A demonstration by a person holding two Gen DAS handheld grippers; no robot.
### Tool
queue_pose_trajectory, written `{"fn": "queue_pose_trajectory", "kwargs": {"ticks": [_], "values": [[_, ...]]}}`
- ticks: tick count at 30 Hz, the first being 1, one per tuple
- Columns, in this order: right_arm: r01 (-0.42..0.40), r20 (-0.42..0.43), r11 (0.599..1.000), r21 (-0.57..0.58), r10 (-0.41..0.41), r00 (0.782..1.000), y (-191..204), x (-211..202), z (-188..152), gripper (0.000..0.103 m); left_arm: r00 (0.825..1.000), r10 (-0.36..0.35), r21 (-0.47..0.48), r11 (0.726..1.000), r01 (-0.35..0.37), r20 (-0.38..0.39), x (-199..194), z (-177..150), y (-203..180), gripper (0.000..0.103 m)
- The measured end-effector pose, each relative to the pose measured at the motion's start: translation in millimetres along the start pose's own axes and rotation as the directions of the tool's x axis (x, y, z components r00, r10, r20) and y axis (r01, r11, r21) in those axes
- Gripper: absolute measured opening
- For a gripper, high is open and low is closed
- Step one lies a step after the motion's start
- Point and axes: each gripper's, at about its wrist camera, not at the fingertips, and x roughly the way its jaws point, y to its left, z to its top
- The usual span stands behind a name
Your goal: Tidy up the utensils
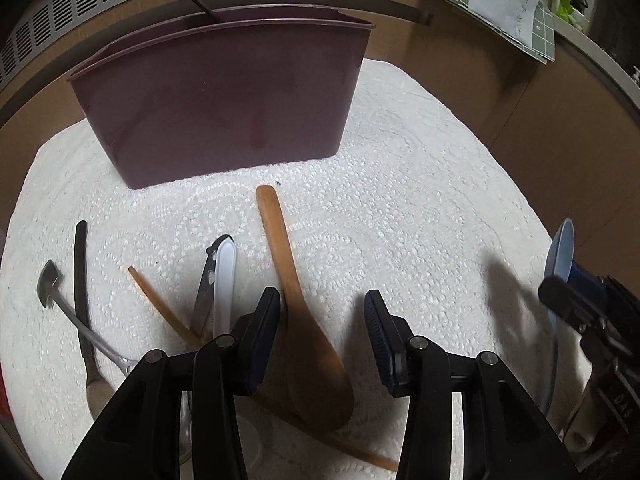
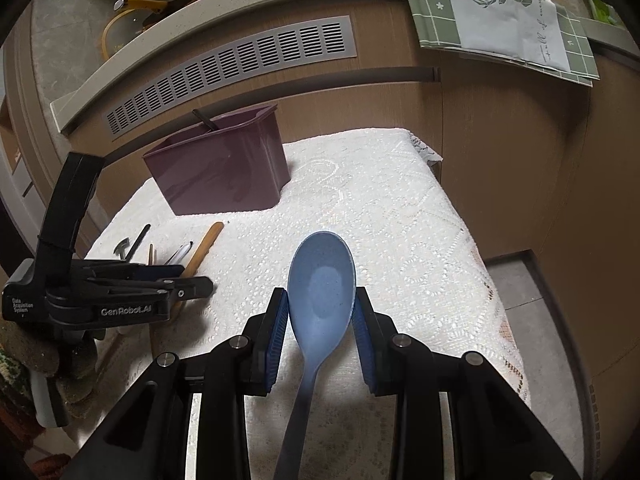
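Blue spoon (image 2: 322,280): plastic, pinched at the bowl between the pads of the right gripper (image 2: 322,312), bowl forward and handle trailing back under the camera. Probably held that way so the handle end can drop into the bin first.

Right fingers: pressed in on both edges of the bowl, so it looks carried, not resting on the cloth.

Maroon bin (image 2: 224,172): stands at the far end of the white lace cloth (image 2: 400,220), near the cabinet. One dark stick (image 2: 204,120) already leans out of it, so that's clearly where everything goes.

Left gripper (image 1: 322,316): fingers spread wide, nothing between them, hovering over the wooden spoon (image 1: 296,304), which lies handle toward the bin.

Rest of the pile: a white-handled piece (image 1: 225,280), a wooden stick (image 1: 160,304), a black-handled utensil (image 1: 81,280) and a metal one (image 1: 52,284), side by side left of the wooden spoon. Not sure what the metal one is; too distorted at the edge.

Progress guess: early, most utensils are out on the cloth.
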Motion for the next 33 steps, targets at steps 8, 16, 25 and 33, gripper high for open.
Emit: {"fn": "queue_pose_trajectory", "kwargs": {"ticks": [8, 16, 25, 33], "values": [[-0.001, -0.01, 1.0, -0.019, 0.001, 1.0, 4, 5, -6, 0.03, 0.996, 0.074, -0.049, 0.996, -0.077, -0.051, 38, 56, 0, 0.027], [-0.078, -0.014, 0.997, 0.015, 0.079, 0.997, -4, -2, -1, 0.03, 1.0, 0.014, -0.051, 0.999, -0.013, 0.003, 14, 40, 0, 0.012], [-0.095, -0.029, 0.993, -0.068, 0.093, 0.995, 19, -14, 8, 0.03, 0.961, -0.013, -0.074, 0.997, 0.034, 0.275, -82, -24, 12, 0.012], [-0.095, -0.014, 0.989, -0.113, 0.094, 0.995, 39, -20, 15, 0.03, 0.903, 0.041, -0.085, 0.996, -0.005, 0.428, -134, -32, 32, 0.012]]}}
